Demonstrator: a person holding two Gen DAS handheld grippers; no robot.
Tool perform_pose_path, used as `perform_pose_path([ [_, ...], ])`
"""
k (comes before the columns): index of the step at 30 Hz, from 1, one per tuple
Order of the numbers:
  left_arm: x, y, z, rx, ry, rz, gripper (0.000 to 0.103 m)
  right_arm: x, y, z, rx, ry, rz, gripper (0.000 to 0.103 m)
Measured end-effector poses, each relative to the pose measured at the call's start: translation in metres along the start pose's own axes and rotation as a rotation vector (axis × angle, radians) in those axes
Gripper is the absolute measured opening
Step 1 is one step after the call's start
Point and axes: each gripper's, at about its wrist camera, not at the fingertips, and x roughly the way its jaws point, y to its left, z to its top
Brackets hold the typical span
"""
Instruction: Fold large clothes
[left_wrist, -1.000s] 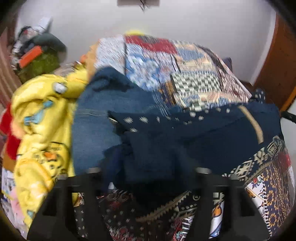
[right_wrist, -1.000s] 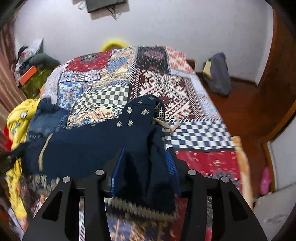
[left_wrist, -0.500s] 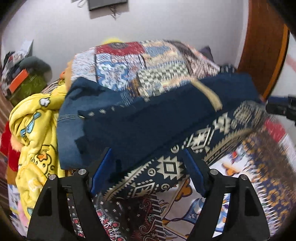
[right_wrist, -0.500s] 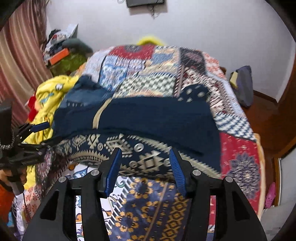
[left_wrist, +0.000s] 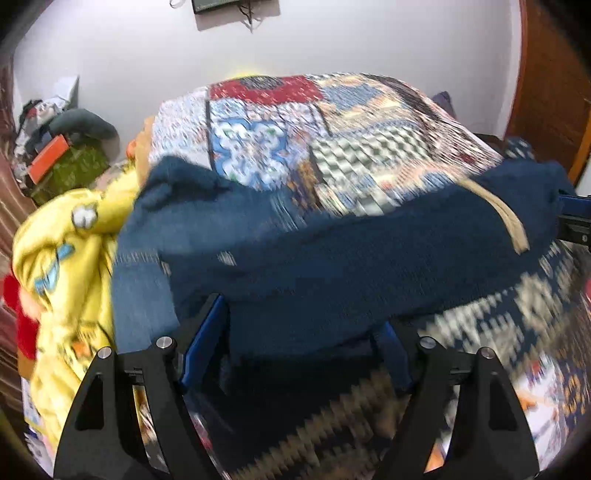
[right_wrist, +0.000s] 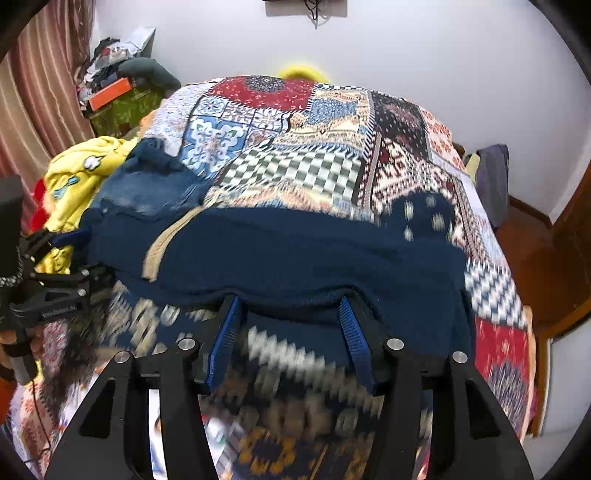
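Observation:
A large navy garment (right_wrist: 295, 251) with a patterned cream border and a tan strip is stretched between my two grippers above the patchwork bed. My right gripper (right_wrist: 290, 314) is shut on its right end, cloth bunched between the blue pads. My left gripper (left_wrist: 295, 332) is shut on its left end; the garment (left_wrist: 351, 251) spans right to the other gripper (left_wrist: 572, 218) at the frame edge. The left gripper also shows in the right wrist view (right_wrist: 55, 291).
The patchwork bedspread (right_wrist: 303, 140) covers the bed. A blue denim piece (right_wrist: 147, 184) and a yellow printed garment (right_wrist: 77, 173) lie at the bed's left. Clutter and a green box (right_wrist: 122, 103) stand by the wall. A wooden door (left_wrist: 554, 74) is at right.
The garment went from a bunched heap to a wide band stretched between the grippers. Both grippers moved apart and lifted it; the patterned border now hangs below.

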Motion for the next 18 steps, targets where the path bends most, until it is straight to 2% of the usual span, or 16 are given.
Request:
perform_pose_path([
  [4, 0.015, 0.013, 0.041, -0.018, -0.005, 0.071, 0.077, 0.014, -0.001, 0.036, -0.045, -0.001, -0.072, 0.051],
  [7, 0.011, 0.03, 0.065, -0.078, -0.027, 0.065, 0.077, 0.006, -0.003, 0.063, -0.041, -0.069, -0.173, 0.051],
  [9, 0.0, 0.037, 0.073, -0.11, -0.056, 0.078, 0.077, -0.008, -0.006, 0.072, -0.011, -0.123, -0.199, 0.051],
  [13, -0.029, 0.042, 0.071, -0.141, -0.11, 0.022, 0.077, -0.033, -0.006, 0.066, 0.034, -0.173, -0.095, 0.051],
  [18, -0.047, 0.023, 0.05, -0.139, -0.109, -0.1, 0.077, -0.041, 0.013, 0.042, 0.003, -0.159, -0.004, 0.051],
])
